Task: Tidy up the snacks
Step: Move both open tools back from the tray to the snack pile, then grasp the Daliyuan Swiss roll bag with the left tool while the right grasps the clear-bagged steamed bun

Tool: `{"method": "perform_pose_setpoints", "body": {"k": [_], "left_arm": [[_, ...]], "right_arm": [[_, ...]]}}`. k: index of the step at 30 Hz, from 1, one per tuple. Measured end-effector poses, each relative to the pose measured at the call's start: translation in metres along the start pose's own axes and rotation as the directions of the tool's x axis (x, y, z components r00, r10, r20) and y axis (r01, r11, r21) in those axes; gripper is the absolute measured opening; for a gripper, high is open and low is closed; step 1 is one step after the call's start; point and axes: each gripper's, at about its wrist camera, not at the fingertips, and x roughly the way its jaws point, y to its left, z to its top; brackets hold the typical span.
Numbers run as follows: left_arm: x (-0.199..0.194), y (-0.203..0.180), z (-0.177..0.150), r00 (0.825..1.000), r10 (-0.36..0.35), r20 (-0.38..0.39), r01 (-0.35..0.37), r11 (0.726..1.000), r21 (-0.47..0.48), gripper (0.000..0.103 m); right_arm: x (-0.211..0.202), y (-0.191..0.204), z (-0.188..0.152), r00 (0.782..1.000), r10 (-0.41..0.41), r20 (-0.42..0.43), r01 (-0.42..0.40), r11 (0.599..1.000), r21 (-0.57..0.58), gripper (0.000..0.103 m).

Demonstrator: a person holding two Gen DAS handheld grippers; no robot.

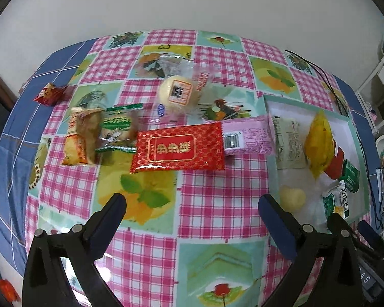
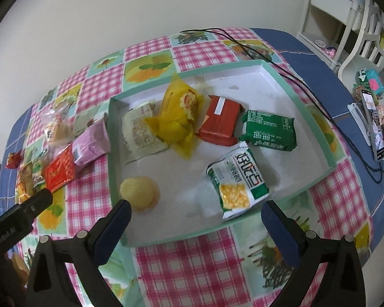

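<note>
About half done, I judge: six snacks lie in the tray [image 2: 317, 117], some six more wait on the tabletop [image 1: 217, 204] left of it, led by the red packet [image 1: 178, 148]; jaws of my left gripper [image 1: 192, 202] and right gripper [image 2: 195, 209] are wide apart, empty.

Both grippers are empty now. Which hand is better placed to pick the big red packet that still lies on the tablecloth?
Probably the left. The left gripper is open, with the red packet right ahead of it. The right gripper is open over the tray, and the packet lies far to its left.
</note>
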Motion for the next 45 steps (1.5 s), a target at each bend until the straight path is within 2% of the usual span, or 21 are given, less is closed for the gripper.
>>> {"method": "perform_pose_setpoints", "body": {"k": [10, 19, 28, 39, 45], "left_arm": [[-0.011, 0.029, -0.003, 1.0, 0.015, 0.009, -0.015, 1.0, -0.027, 0.102], [-0.002, 0.075, 0.0, 1.0, 0.019, -0.014, -0.021, 0.989, -0.145, 0.102], [0.003, 0.122, 0.002, 1.0, 0.016, -0.022, -0.021, 0.964, -0.263, 0.102], [0.011, 0.146, 0.013, 1.0, 0.008, -0.028, -0.016, 0.955, -0.297, 0.102], [0.02, 0.157, 0.023, 0.999, -0.003, -0.039, -0.009, 0.954, -0.299, 0.102]], "right_arm": [[-0.01, 0.027, -0.014, 1.0, 0.03, 0.006, -0.03, 0.999, -0.028, 0.103], [-0.001, 0.065, -0.017, 0.998, 0.057, -0.017, -0.058, 0.995, -0.081, 0.103], [0.006, 0.103, -0.023, 0.995, 0.095, -0.035, -0.099, 0.986, -0.136, 0.103], [0.02, 0.145, -0.024, 0.99, 0.127, -0.057, -0.136, 0.969, -0.208, 0.103], [0.028, 0.163, -0.018, 0.992, 0.119, -0.043, -0.126, 0.958, -0.257, 0.103]]}}
